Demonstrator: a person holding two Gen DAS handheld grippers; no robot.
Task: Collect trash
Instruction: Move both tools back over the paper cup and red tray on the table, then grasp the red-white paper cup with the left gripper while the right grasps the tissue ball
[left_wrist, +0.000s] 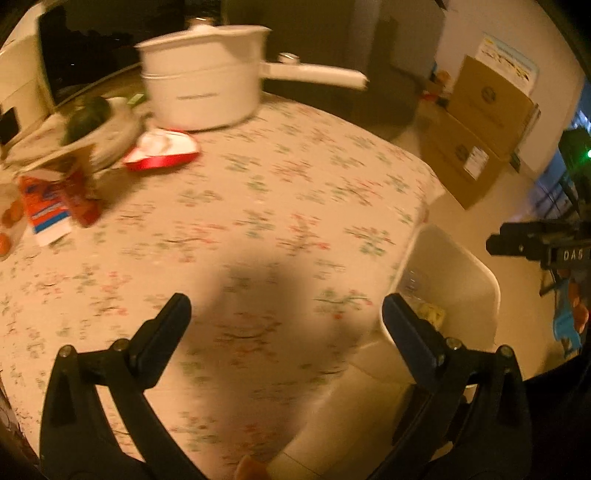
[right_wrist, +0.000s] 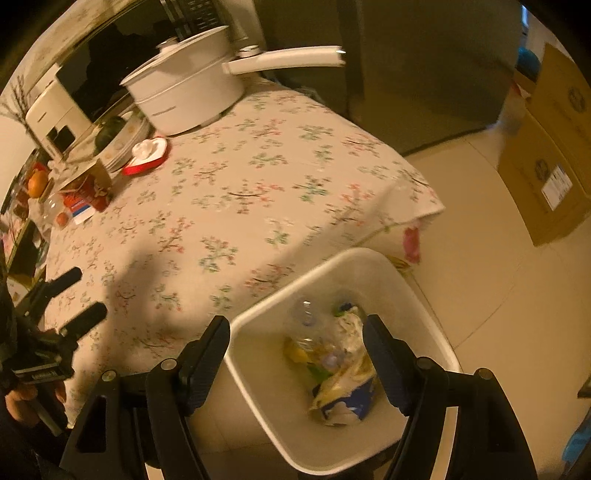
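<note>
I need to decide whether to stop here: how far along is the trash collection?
Done: the white bin beside the table already holds a clear bottle and crumpled wrappers. In hand: nothing; the right hand-held gripper hangs open over the bin, the left hand-held gripper open over the tablecloth. Possibly left: the torn red carton near the pot.

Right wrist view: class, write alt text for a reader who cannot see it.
The open right gripper hovers empty over a white trash bin holding a clear plastic bottle and crumpled wrappers, beside a table under a floral tablecloth. A white lidded pot stands at the far end, and the left gripper is at the left edge.
</note>
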